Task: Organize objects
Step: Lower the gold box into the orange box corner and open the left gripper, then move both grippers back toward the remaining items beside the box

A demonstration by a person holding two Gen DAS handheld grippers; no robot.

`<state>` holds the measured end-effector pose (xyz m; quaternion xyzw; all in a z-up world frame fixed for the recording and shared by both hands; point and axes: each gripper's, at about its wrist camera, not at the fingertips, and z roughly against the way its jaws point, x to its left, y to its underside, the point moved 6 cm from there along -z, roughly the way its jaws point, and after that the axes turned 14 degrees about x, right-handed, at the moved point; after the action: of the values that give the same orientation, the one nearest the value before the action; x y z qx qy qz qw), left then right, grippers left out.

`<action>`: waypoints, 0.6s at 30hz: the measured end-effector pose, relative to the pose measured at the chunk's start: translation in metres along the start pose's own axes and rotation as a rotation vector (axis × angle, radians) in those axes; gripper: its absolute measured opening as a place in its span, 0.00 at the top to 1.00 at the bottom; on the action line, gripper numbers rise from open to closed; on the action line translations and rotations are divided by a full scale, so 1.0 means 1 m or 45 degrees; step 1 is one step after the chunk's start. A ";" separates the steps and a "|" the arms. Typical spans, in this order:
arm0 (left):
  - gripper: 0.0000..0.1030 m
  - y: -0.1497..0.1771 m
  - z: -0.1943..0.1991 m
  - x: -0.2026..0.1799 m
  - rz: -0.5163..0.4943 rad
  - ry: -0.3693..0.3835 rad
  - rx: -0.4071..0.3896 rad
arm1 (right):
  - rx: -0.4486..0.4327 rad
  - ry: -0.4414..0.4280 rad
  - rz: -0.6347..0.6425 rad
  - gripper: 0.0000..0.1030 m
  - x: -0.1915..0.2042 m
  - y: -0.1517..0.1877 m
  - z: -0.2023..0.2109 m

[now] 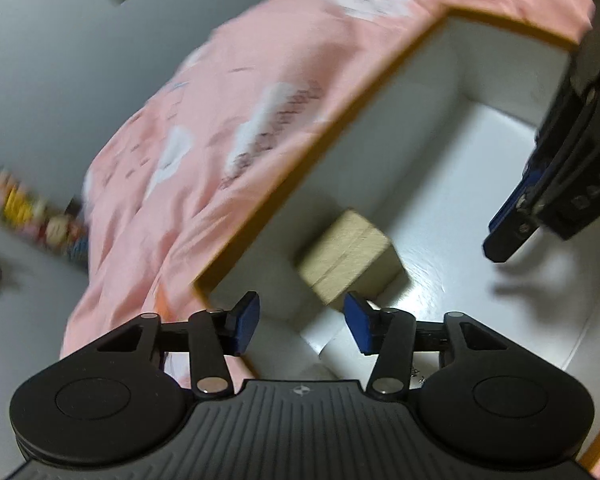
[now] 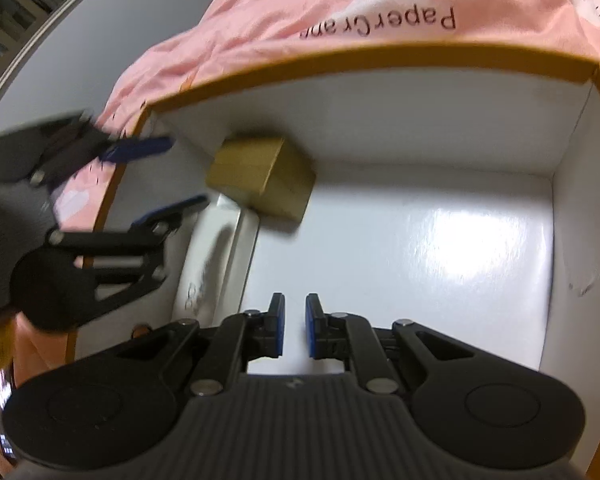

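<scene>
Landmark: large open box (image 2: 380, 240) with white glossy inside walls and floor and an orange-brown rim, sitting on a pink printed bed cover (image 1: 220, 120).
Small box: a tan cardboard box (image 2: 262, 176), closed and rectangular, lies on the floor of the large box in the far left corner as the right wrist view shows it, close against the far wall; in the left wrist view it (image 1: 350, 254) sits just ahead of the blue pads.
White item: a smooth white elongated object (image 2: 216, 248) lies along the large box's left wall, just beside the tan box; its shape is too blurred to name.
Left gripper (image 1: 302, 322): black with blue pads, jaws wide apart and holding nothing, poised over the large box's left rim; seen blurred from the right wrist view (image 2: 162, 174).
Right gripper (image 2: 295, 326): jaws with a narrow gap between them, nothing between the pads, above the large box's floor, well apart from the tan box.
Bed cover: pink, with white shapes and dark lettering, lying around the large box's far and left sides.
</scene>
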<state>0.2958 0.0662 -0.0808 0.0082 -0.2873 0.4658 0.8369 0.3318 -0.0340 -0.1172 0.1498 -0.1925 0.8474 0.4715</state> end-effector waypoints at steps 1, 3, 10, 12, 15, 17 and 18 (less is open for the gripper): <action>0.50 0.003 0.005 0.006 0.079 0.013 -0.006 | -0.013 0.009 -0.008 0.88 0.000 -0.005 0.001; 0.53 0.009 0.017 0.013 0.221 0.087 -0.033 | -0.038 0.038 -0.012 0.90 0.001 -0.017 0.001; 0.54 0.028 0.041 0.041 0.649 0.201 -0.030 | -0.097 0.158 0.048 0.93 0.012 -0.058 -0.014; 0.54 0.033 0.041 0.049 0.745 0.237 -0.013 | -0.095 0.151 0.071 0.96 0.018 -0.063 -0.020; 0.56 0.042 0.046 0.052 0.811 0.227 -0.014 | -0.096 0.149 0.106 0.97 0.026 -0.069 -0.027; 0.56 0.047 0.047 0.054 0.846 0.225 -0.015 | -0.089 0.146 0.124 0.97 0.032 -0.072 -0.033; 0.56 0.048 0.047 0.054 0.863 0.236 -0.018 | -0.090 0.145 0.135 0.97 0.035 -0.073 -0.035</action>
<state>0.2577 0.1220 -0.0277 -0.1357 -0.1996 0.7138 0.6574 0.3741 0.0430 -0.1195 0.0742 -0.2028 0.8710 0.4413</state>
